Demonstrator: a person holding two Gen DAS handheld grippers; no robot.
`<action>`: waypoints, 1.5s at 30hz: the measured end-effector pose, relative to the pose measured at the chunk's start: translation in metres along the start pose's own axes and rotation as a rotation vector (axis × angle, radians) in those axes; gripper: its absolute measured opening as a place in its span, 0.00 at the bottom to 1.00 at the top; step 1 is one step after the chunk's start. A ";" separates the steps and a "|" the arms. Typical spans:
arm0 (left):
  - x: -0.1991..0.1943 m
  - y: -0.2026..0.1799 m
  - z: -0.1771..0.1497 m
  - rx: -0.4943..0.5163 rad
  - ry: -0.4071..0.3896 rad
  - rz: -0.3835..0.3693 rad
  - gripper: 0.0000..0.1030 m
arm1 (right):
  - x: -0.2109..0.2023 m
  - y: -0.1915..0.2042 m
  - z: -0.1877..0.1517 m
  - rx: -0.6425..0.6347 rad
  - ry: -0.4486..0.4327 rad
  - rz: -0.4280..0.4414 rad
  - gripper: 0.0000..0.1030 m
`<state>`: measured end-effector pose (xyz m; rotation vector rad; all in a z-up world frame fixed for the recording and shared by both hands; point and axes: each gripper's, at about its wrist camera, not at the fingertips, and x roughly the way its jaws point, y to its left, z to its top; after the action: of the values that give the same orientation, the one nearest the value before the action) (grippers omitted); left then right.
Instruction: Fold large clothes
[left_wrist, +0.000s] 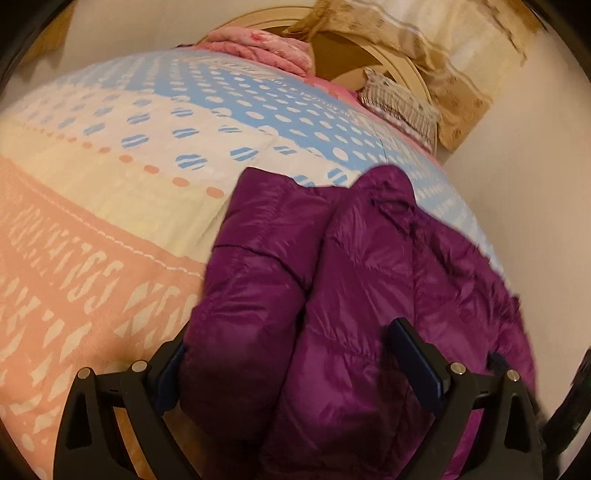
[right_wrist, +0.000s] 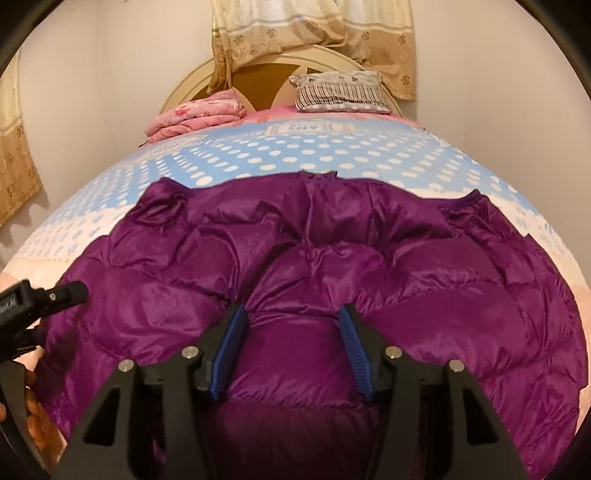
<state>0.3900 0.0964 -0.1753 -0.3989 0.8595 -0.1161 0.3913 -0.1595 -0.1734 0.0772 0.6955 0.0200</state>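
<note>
A shiny purple puffer jacket (right_wrist: 424, 295) lies spread on the bed, collar toward the headboard. My right gripper (right_wrist: 292, 308) stands over its lower middle. A puffed ridge of the jacket fills the gap between its blue pads (right_wrist: 229, 347), and creases gather at the tips. In the left wrist view the jacket (left_wrist: 369, 258) bulges up between the widely spread fingers of my left gripper (left_wrist: 290, 332); the left pad is hidden behind the fabric, the right pad (left_wrist: 417, 354) shows bare. A hand holds the left gripper (right_wrist: 70, 291) at the jacket's left edge.
The bed carries a patterned sheet (left_wrist: 110, 184) in blue, cream and peach. At its head lie a folded pink blanket (right_wrist: 195, 118) and a striped pillow (right_wrist: 340, 90) against a round headboard (right_wrist: 258, 77). Curtains (right_wrist: 314, 33) hang behind it, with walls close on both sides.
</note>
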 end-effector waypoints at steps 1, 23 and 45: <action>0.001 -0.005 -0.002 0.028 0.006 0.014 0.95 | 0.001 0.000 0.000 0.002 0.002 -0.002 0.57; 0.006 -0.016 -0.014 0.020 -0.007 0.076 0.97 | -0.015 0.013 0.020 -0.003 0.003 -0.070 0.58; -0.042 -0.062 -0.005 0.072 -0.169 -0.429 0.14 | 0.021 0.004 0.003 0.027 0.091 -0.052 0.61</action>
<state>0.3627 0.0483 -0.1245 -0.5138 0.5919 -0.5011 0.4092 -0.1548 -0.1836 0.0844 0.7884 -0.0357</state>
